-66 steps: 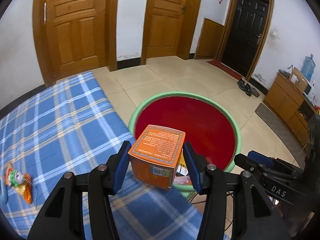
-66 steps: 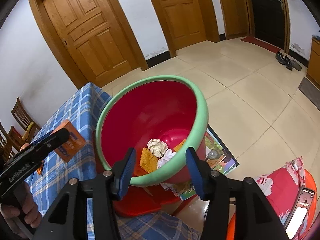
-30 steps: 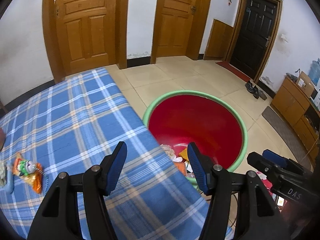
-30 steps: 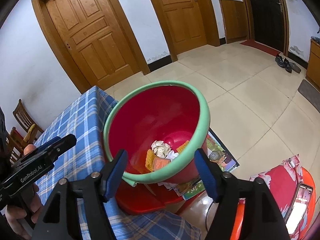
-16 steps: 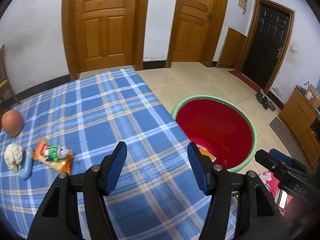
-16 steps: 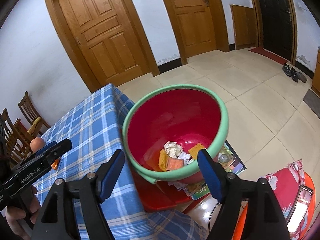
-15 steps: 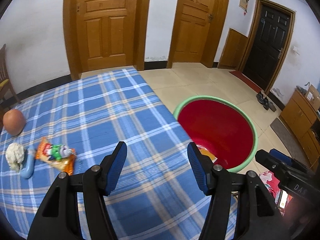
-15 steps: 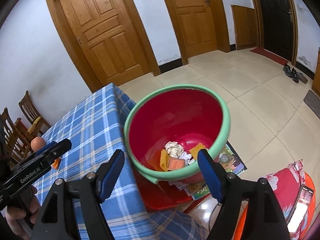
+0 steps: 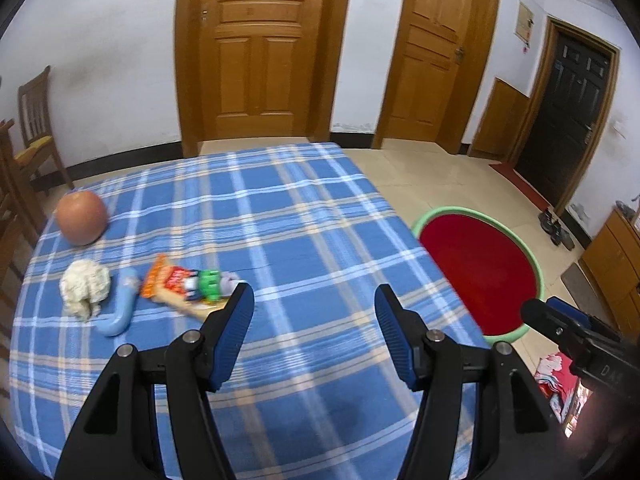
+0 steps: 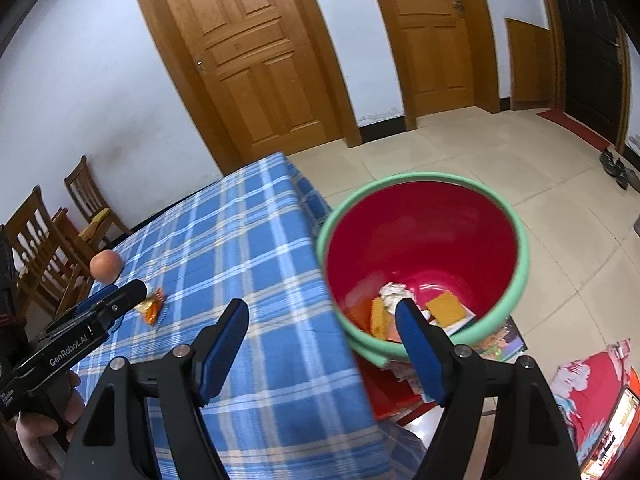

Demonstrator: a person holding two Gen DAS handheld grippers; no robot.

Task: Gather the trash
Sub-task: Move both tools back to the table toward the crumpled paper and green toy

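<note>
On the far left of the blue checked tablecloth (image 9: 304,216) we see a round orange fruit (image 9: 81,218), probably not trash. Nearer to us lies a crumpled white paper wad (image 9: 85,289), just beside a pale blue curved piece (image 9: 122,308); what that piece is, we cannot tell. Next to it rests a flattened orange snack wrapper (image 9: 182,289), close to the left finger of our left gripper (image 9: 314,328).

We judge the wad light and springy, so we would pinch it across its middle. The wrapper looks thin, limp and slick; it will likely slide on the cloth, so we would take it at a raised crinkled edge.

Our left gripper hangs over the cloth with its jaws well apart and nothing between them. To the right, beside the table edge, stands the red basin with a green rim (image 10: 524,248), holding paper and orange packets at its bottom. Our right gripper (image 10: 322,332) hovers at the table edge, jaws wide and empty.
</note>
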